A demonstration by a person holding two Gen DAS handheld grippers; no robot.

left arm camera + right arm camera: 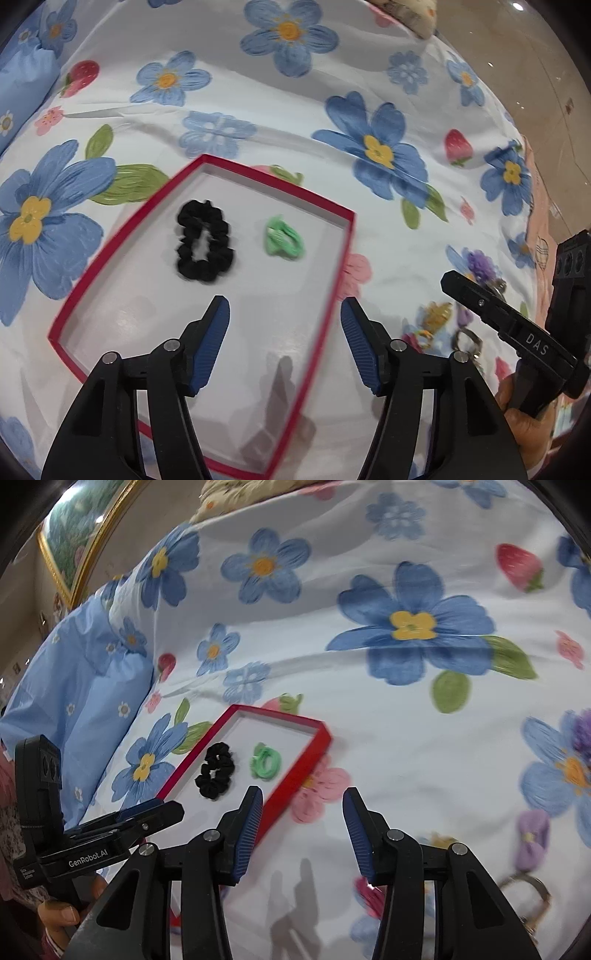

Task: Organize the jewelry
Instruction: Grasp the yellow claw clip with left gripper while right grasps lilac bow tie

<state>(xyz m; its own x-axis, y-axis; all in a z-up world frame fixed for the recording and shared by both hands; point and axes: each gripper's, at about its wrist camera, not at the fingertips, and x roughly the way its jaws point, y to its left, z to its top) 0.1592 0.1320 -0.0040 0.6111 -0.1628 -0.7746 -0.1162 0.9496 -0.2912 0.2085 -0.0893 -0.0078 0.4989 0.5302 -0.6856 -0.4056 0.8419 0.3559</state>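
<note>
Bed sheet (303, 122), white with blue flowers, strawberries and green leaves; it covers the whole working surface. A light blue pillow (77, 686) lies at its far left edge.

Tray (92, 280): shallow, red-rimmed, pale inside, resting on the sheet left of centre. Contents, 2 items, apart from each other:
- Black scrunchie (204, 240), left of the tray's middle, lying flat.
- Green hair tie (284, 238), just right of the scrunchie, coiled in loops, not touching the rim.

Left gripper (284, 321): above the near half of the tray, pointing down at it. Its 2 blue-padded fingers (210, 343) stand apart with nothing between them; the scrunchie and hair tie lie beyond the tips, untouched.

Right gripper (303, 805): above the sheet, just right of the tray's right rim. Its fingers (247, 834) also stand apart and empty, the left one overlapping the red rim in the right wrist view.

Loose items on the sheet to the right of the tray, outside it: a purple bow-shaped piece (532, 838), a gold piece (437, 314) and metal rings (524, 886), all blurred; finer detail cannot be told.

A hand (64, 915) grips the left gripper's handle at the near left; another hand (524, 417) holds the right one.
</note>
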